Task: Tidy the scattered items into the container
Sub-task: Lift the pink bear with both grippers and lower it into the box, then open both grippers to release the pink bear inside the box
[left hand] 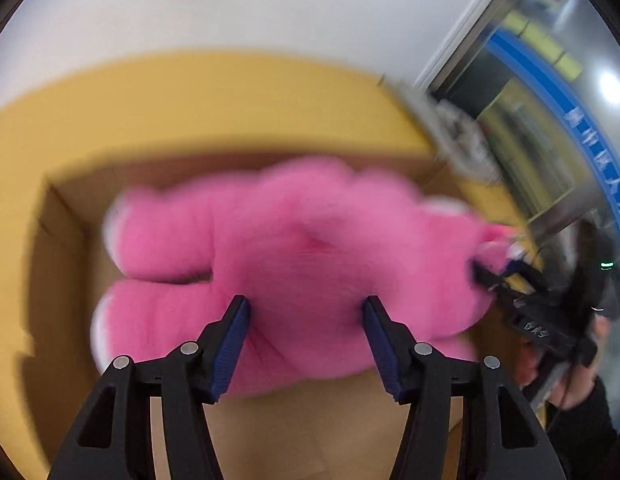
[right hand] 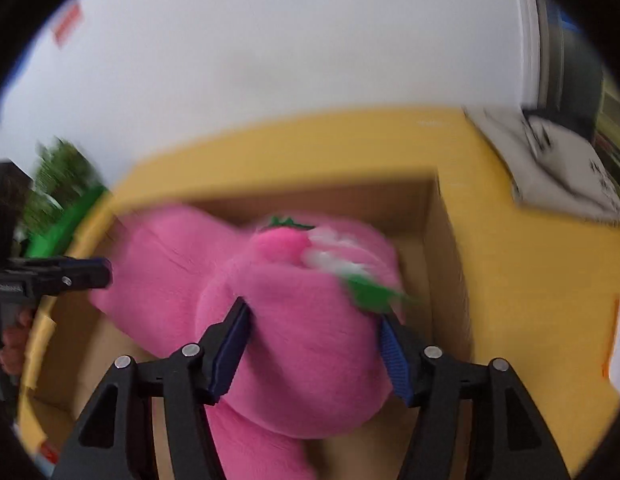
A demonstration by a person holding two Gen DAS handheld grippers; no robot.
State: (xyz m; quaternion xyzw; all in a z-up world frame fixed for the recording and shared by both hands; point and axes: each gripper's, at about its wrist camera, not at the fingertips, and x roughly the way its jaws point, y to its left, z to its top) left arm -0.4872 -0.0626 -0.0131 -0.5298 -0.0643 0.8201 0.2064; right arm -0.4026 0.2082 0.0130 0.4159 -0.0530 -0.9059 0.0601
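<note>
Black arms and blue pads of my left gripper fill the near edge of the left wrist view, and between those pads I pinch the pink plush toy around its body, the fur bulging past both fingertips. Its two legs stretch to the left, one above the other, each ending in a pale sole. My right gripper is clamped on the toy's round head, the pads pressed into the fur on either side; a pink strawberry with a green leafy top sits on the far side of the head, and a blurred white and green trim lies to the right of it. From the left wrist view my right gripper shows at the right, meeting the toy's far right end, with my hand behind it. The toy hangs over the open cardboard box, within its walls; whether it touches the box floor I cannot tell. The box stands on a yellow surface. On that surface, far right, lies a white printed sheet, and at the far left something green is smeared by blur.
</note>
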